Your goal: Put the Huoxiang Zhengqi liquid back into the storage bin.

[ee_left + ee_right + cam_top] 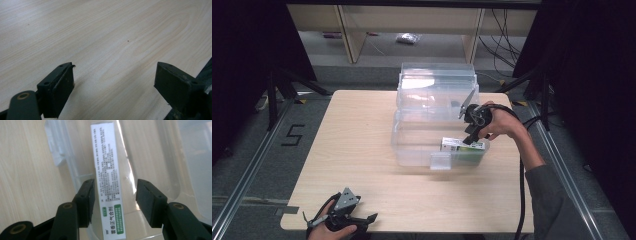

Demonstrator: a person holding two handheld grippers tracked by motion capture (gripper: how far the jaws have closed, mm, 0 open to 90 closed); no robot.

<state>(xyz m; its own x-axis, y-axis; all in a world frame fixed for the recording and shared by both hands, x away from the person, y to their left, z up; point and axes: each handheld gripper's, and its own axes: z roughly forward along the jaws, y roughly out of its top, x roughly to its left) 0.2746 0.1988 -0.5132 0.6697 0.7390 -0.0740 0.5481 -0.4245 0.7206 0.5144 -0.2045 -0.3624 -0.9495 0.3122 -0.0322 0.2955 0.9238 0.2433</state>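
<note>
A clear plastic box (412,145) stands on the wooden table (352,140) with its lid (437,82) raised at the back. In its front right corner lies a white and green carton (462,145), printed face up (107,170). My right gripper (470,136) hangs just over that carton, held by a hand. In the right gripper view the right gripper (115,184) is open, its jaws standing either side of the carton with a gap on the right. My left gripper (368,219) rests at the table's front left edge. The left gripper (115,68) is open over bare wood.
The box's front latch (440,161) sticks out toward me. A black cable (521,190) trails from the right gripper along the forearm. Black stands (277,90) flank the table, and shelving legs (346,35) rise on the floor behind it.
</note>
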